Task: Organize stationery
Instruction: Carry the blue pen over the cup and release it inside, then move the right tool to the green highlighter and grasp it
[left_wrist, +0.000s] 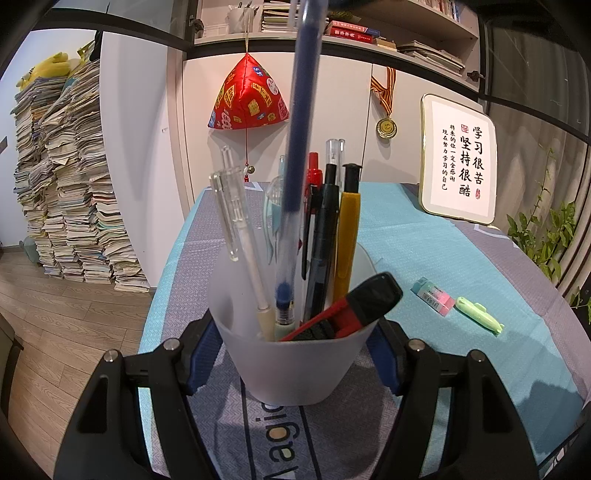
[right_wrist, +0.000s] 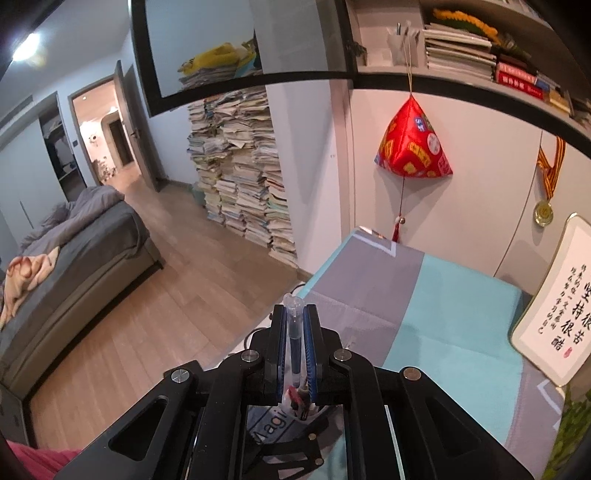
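My left gripper (left_wrist: 295, 354) is shut on a frosted white cup (left_wrist: 295, 362) that stands on the table cloth (left_wrist: 424, 243). The cup holds several pens and a red and black utility knife (left_wrist: 354, 306). A blue pen (left_wrist: 301, 110) stands upright with its tip down in the cup. My right gripper (right_wrist: 295, 314) is shut on the top of that blue pen (right_wrist: 295, 343), above the cup (right_wrist: 299, 406). A pink and green eraser (left_wrist: 434, 291) and a light green highlighter (left_wrist: 480, 314) lie on the cloth to the right of the cup.
A framed calligraphy sign (left_wrist: 458, 162) leans at the table's back right. A red ornament (left_wrist: 247, 99) and a medal (left_wrist: 386, 127) hang on the cabinet behind. A tall paper stack (left_wrist: 70, 184) stands on the floor at left. A plant (left_wrist: 546, 236) is at the right edge.
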